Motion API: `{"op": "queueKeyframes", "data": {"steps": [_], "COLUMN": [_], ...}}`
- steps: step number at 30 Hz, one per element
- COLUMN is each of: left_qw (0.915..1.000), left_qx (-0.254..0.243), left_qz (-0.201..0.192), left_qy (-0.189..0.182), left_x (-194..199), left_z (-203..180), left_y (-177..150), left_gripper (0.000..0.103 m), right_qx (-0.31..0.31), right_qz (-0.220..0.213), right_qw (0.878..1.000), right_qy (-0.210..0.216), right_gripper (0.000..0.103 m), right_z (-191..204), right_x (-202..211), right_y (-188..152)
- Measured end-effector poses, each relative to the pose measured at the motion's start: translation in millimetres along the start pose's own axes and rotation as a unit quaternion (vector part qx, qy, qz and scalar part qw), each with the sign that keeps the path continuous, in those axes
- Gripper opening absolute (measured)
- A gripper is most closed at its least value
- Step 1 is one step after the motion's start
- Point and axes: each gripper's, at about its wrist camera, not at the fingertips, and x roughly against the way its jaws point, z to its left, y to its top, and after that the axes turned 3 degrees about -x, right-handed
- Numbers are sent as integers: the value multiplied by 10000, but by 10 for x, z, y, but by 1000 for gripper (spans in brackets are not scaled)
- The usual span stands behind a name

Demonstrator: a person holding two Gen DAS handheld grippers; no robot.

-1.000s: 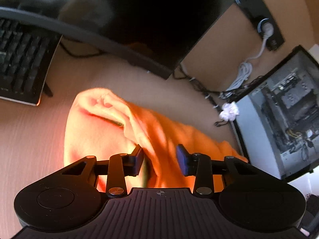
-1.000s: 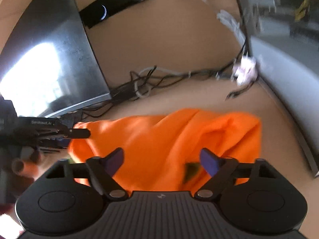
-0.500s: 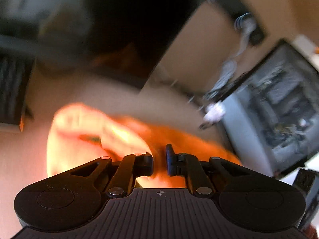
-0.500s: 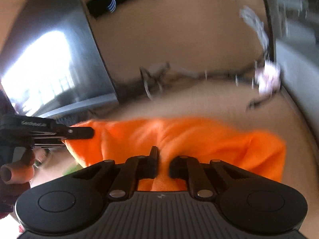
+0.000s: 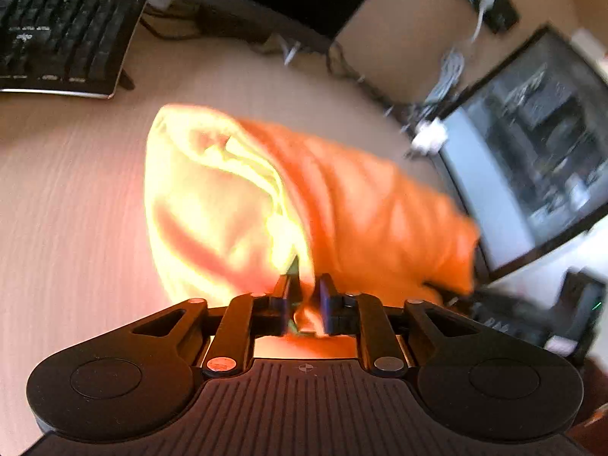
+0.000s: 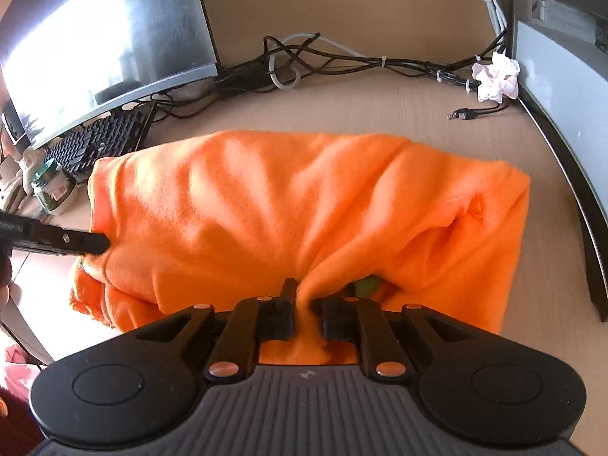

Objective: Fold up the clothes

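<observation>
Big picture first: a wooden desk (image 6: 380, 114) with a curved monitor (image 6: 114, 26) at the far left, an open PC case (image 6: 562, 38) on the right, a keyboard (image 5: 57, 38), a mess of cables (image 6: 342, 60) along the far edge, and the orange fleece garment (image 6: 285, 209) bunched in the middle of the desk, right in front of both tools. The right gripper (image 6: 304, 311) is pinched down tight on a ridge of the near hem, with cloth squeezed up between the jaws. The left gripper (image 5: 304, 300) has a fold at the garment's near left end between its jaws too, but those jaws are opening, and the left view is blurry enough that I can't swear how much fabric it really has. That's my worry: if the left side lets go while the right hangs on, the fleece probably swings or sags from one corner and the fold goes lopsided. The lump is thick, so either pinch could have grabbed several layers, and a drag toward the far edge might snag those cables.
</observation>
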Motion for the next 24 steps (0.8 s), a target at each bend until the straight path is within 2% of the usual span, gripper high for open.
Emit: {"op": "queueKeyframes", "data": {"steps": [1,2,3,4,6,7,8,9,10,12,15,18,20,22,24], "left_qw": [9997,9992,9983,9976,9986,9990,9992,9991,9989,9981,9953,9920,9894,9894,9918], "left_qx": [118,219,320,402,420,419,404,338,212,-151,-558,-765,-876,-887,-844], "left_qz": [-101,-183,-265,-318,-175,-80,13,84,89,-26,-434,-905,-1136,-1141,-951], "left_qy": [-182,-289,-397,-464,-273,-148,8,234,398,602,657,429,247,145,105], "left_x": [32,54,75,83,-26,-94,-168,-256,-327,-368,-307,-73,111,222,287], "left_z": [20,38,55,70,74,71,65,35,-21,-98,-266,-430,-511,-493,-415], "left_y": [50,107,163,217,284,307,326,338,360,445,739,954,1010,912,740], "left_gripper": [42,60,69,72,73,72,66,51,44,27,9,9,9,9,9], "right_qx": [2,3,7,10,-8,-12,-11,-10,5,96,277,374,372,363,404], "right_qz": [-4,1,5,3,-11,-29,-50,-71,-103,-295,-737,-1218,-1344,-1307,-1104], "right_qw": [10000,10000,10000,10000,10000,10000,10000,10000,9999,9995,9968,9918,9902,9908,9930], "right_qy": [6,6,3,4,7,5,-5,-15,-24,-70,-133,-93,-33,28,77], "right_gripper": [11,11,11,11,11,11,11,11,11,10,7,7,7,7,7], "right_z": [-5,-3,7,14,29,41,51,61,65,78,102,103,94,86,91], "right_x": [-14,-29,-39,-52,-109,-108,-114,-120,-115,-85,35,265,399,493,528], "right_y": [21,29,27,26,24,18,29,40,54,152,374,615,667,622,469]}}
